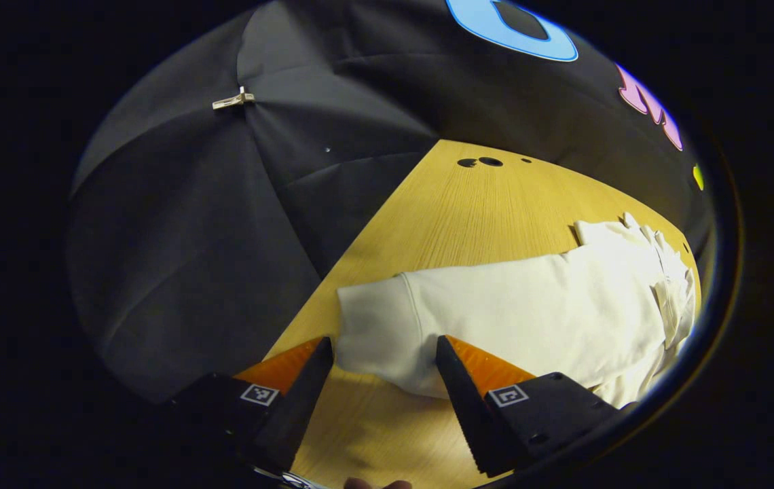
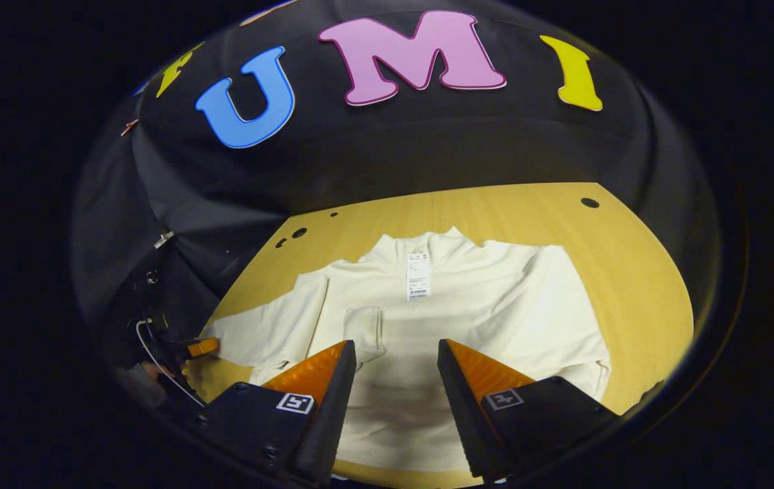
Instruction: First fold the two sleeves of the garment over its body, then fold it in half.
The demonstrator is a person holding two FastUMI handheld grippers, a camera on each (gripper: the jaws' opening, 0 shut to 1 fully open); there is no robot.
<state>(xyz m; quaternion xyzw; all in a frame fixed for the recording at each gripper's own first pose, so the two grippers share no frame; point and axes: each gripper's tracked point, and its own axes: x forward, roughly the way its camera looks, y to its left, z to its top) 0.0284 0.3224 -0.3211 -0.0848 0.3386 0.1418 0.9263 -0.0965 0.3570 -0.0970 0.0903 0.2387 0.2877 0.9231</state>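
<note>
— Cream sweatshirt (image 2: pixel 468 305): where does it lie?
— Flat on your wooden table (image 2: pixel 631 258), one sleeve (image 2: pixel 271 329) stretched left, a tag (image 2: pixel 418 275) at its far collar.
— And your grippers?
— Your right gripper (image 2: pixel 394 360) hangs over the body, fingers spread, empty. Your left gripper (image 1: pixel 383 356) is spread too, its fingers either side of the sleeve's cuff (image 1: pixel 370 326).

cream garment (image 2: pixel 468 305), yellow wood-grain table (image 2: pixel 631 272)
</note>
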